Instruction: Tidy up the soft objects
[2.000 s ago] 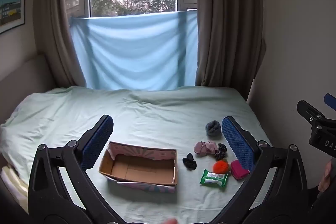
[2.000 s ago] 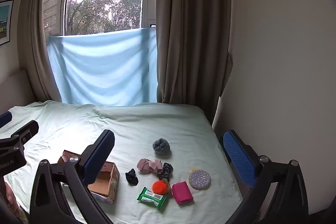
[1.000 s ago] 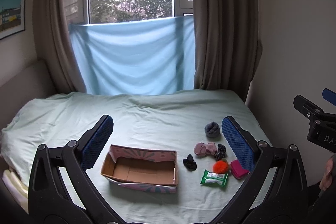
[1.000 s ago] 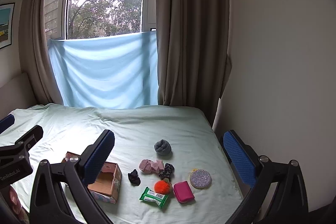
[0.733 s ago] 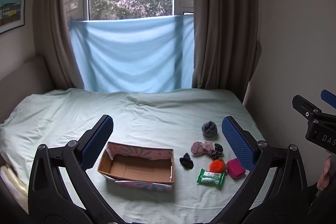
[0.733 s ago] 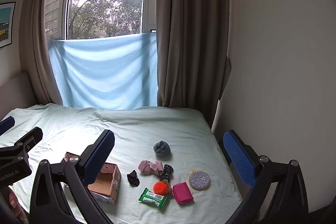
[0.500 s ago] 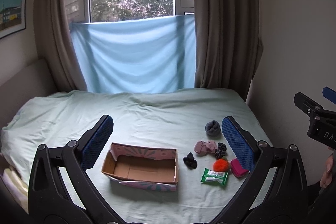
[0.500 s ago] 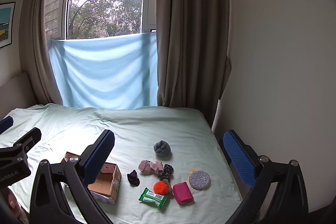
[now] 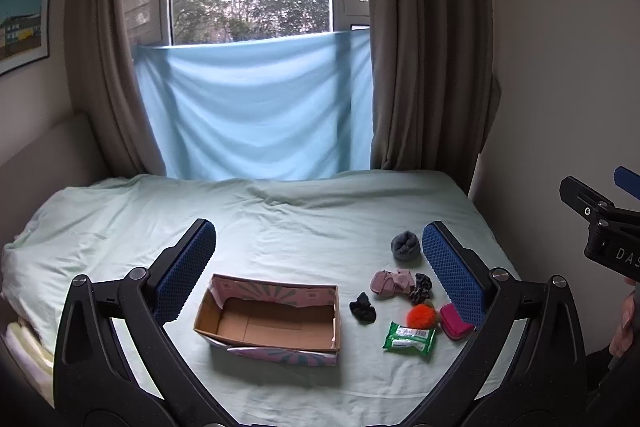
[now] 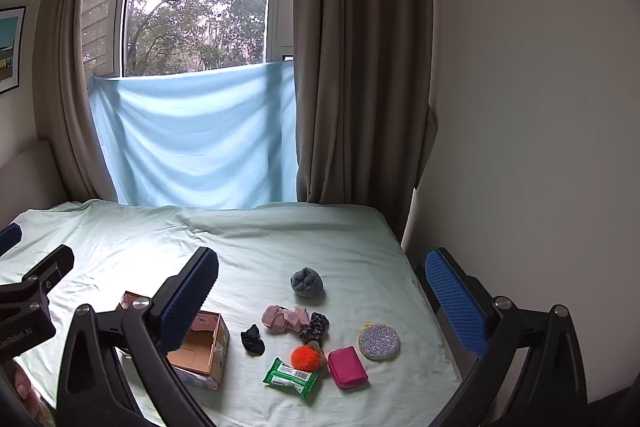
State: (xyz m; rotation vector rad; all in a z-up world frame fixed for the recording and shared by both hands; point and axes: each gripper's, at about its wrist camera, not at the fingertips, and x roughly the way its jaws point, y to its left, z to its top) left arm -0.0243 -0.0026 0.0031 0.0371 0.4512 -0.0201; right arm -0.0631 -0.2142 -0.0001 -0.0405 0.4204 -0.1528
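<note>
An open cardboard box (image 9: 272, 319) (image 10: 204, 347) lies empty on the bed. To its right lie a grey sock ball (image 9: 405, 245) (image 10: 306, 282), a pink scrunchie (image 9: 390, 281) (image 10: 282, 319), a patterned dark scrunchie (image 9: 422, 286) (image 10: 315, 325), a black scrunchie (image 9: 362, 307) (image 10: 253, 339), an orange pompom (image 9: 420, 317) (image 10: 307, 355), a green wipes pack (image 9: 409, 339) (image 10: 291, 375), a pink pouch (image 9: 456, 321) (image 10: 347, 366) and a glittery round disc (image 10: 378, 341). My left gripper (image 9: 318, 267) and right gripper (image 10: 322, 291) are both open and empty, held above the bed's near edge.
The bed (image 9: 280, 219) has a pale green sheet. A wall (image 10: 520, 107) runs along its right side. Curtains (image 10: 360, 67) and a blue cloth (image 9: 256, 107) hang at the window behind. The right gripper's body (image 9: 600, 223) shows at the left view's right edge.
Both views have shifted only slightly. The objects on the bed have not moved and both grippers stay open.
</note>
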